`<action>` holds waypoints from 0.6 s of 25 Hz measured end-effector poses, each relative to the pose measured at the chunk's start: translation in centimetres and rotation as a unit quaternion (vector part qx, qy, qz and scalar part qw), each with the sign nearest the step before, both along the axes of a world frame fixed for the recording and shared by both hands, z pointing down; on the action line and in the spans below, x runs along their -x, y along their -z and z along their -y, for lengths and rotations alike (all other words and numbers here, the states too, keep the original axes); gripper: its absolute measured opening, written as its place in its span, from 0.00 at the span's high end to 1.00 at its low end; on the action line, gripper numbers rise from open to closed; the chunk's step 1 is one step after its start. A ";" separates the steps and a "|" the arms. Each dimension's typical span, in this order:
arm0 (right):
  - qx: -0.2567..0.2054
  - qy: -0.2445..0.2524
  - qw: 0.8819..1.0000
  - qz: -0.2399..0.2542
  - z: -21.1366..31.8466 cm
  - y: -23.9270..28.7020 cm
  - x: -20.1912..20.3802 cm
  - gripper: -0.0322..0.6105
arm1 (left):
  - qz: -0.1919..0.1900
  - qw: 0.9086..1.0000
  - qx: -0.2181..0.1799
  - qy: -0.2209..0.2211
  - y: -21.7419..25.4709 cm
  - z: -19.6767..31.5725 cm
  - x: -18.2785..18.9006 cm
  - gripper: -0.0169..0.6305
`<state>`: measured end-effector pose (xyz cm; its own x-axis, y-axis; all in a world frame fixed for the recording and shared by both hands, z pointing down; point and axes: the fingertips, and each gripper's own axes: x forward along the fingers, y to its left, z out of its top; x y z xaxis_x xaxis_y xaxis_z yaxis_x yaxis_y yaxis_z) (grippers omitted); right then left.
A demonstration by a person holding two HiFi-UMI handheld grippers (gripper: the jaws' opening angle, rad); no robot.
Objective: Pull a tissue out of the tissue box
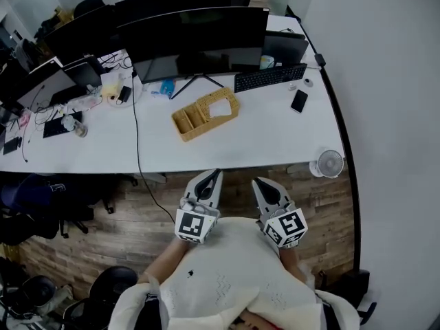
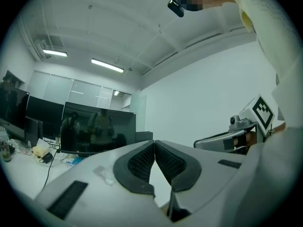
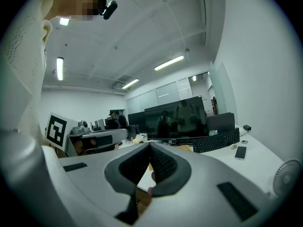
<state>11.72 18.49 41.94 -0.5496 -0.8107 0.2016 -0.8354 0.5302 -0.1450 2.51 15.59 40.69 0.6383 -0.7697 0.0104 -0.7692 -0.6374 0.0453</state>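
- The white worktop (image 1: 275, 143) carries the tissue box (image 1: 205, 114) near its middle, with bare surface between the box and the near edge.
- Two dark monitors (image 1: 199, 36) stand just behind the tissue box.
- A black keyboard (image 1: 270, 77) lies behind the box, to its right.
- The left gripper (image 1: 216, 174) and the right gripper (image 1: 256, 181) hang off the near edge, well apart from the box. Both pairs of fingers (image 2: 139, 163) are pressed together on nothing.
- A black cable (image 1: 137, 133) drops left of the box.
- A small fan (image 1: 330, 163) stands far right of the box.
- A phone (image 1: 299, 100) lies right of the box.
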 end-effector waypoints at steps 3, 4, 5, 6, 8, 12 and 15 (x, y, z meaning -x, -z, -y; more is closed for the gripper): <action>-0.001 0.004 1.000 -0.003 2.5 0.1 0.6 0.95 | -0.004 1.000 -0.001 0.010 0.0 2.8 0.8 0.95; -0.001 0.005 1.000 -0.004 3.2 0.2 0.7 0.95 | -0.004 1.000 0.002 0.011 0.0 3.5 0.9 0.95; -0.002 0.006 1.000 -0.004 4.0 0.2 0.9 0.95 | -0.003 1.000 0.004 0.012 0.0 4.2 1.0 0.95; -0.002 0.007 1.000 -0.005 4.7 0.3 1.0 0.95 | -0.003 1.000 0.007 0.013 -0.1 5.0 1.1 0.95; -0.002 0.007 1.000 -0.007 6.3 0.4 1.1 0.95 | -0.006 1.000 0.013 0.015 -0.1 6.5 1.3 0.95; 0.006 0.005 1.000 -0.007 8.9 0.3 1.6 0.95 | -0.001 1.000 0.012 0.007 -0.2 9.1 1.5 0.95; 0.013 0.007 1.000 -0.010 10.8 0.1 2.2 0.95 | -0.009 1.000 0.020 0.008 -0.1 11.1 2.0 0.95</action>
